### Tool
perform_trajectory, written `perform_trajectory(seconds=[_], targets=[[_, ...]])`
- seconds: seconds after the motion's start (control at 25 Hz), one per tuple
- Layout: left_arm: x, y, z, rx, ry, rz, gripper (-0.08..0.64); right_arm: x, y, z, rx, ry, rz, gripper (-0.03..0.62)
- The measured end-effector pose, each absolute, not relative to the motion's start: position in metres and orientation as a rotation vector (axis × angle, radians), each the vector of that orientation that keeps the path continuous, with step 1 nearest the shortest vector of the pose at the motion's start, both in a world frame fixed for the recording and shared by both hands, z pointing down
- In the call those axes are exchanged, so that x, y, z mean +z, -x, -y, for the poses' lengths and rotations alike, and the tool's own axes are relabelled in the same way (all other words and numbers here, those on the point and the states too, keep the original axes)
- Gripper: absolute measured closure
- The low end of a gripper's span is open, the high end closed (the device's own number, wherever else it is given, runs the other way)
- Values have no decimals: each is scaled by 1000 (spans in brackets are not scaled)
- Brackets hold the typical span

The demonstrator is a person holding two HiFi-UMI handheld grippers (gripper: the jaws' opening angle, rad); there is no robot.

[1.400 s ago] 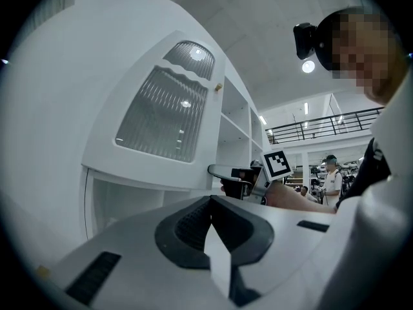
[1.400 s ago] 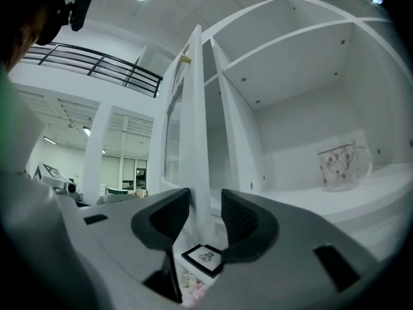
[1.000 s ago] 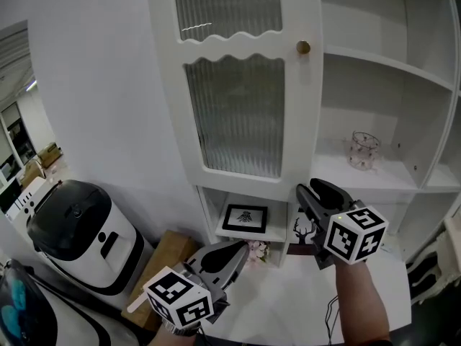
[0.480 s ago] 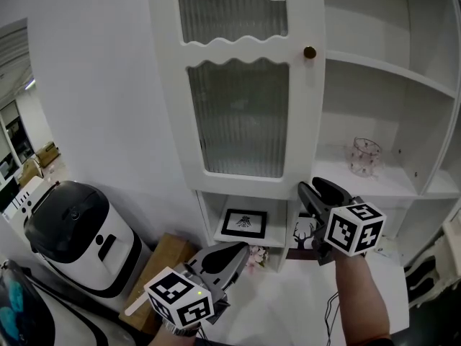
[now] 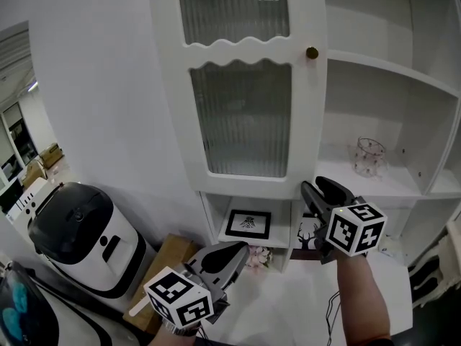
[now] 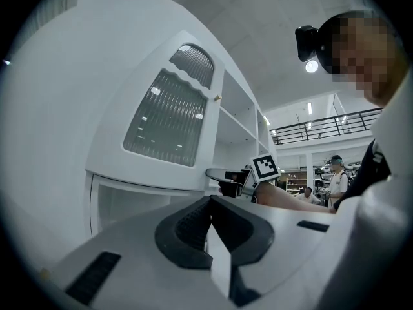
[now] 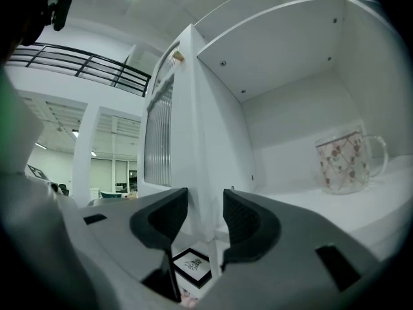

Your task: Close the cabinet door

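Likely light but fragile-paned, the ribbed-glass cabinet door [image 5: 241,121], close against its frame, wants pushing at its lower free edge, between the just-opened jaws of the right gripper [image 5: 315,187]; left gripper [image 5: 232,251] clenched empty

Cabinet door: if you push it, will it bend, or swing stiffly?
The door looks like a rigid framed panel, so it likely swings as one piece. Its ribbed panes may be glass, hence fragile; pushing the frame seems safer. Tall and wide, it probably takes a firm push.
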State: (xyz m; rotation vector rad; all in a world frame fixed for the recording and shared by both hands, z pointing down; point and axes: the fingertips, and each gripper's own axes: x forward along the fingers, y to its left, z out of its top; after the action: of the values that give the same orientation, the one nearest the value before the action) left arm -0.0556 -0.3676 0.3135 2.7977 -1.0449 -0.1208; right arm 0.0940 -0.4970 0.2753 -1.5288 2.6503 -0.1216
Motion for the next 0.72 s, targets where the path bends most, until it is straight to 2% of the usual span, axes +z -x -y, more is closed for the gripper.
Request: perform_trajectory(seconds=[0.28,0.36,0.4,0.44,0.52,0.72], targets=[[310,53,356,-119,-2793,1070,554,281,-98,494,-118,1588,-2657,434],[309,51,352,-120,-2790,1082,554,289,-104,489,-77,1653,-2673,462],[309,50,350,-119,-2788,1090,554,293,-109,486,-62,1678,-2674,487],[309,48,347,-117,-2785,1097,554,296,-113,481,-58,1684,-2676,541],[308,44,343,-118,-2778,1108,554,301,-117,469,-87,1634,-2687,572],[308,21,329,-127,-2767,1108,554,300,-126,427,-141,1466,-2719,578]])
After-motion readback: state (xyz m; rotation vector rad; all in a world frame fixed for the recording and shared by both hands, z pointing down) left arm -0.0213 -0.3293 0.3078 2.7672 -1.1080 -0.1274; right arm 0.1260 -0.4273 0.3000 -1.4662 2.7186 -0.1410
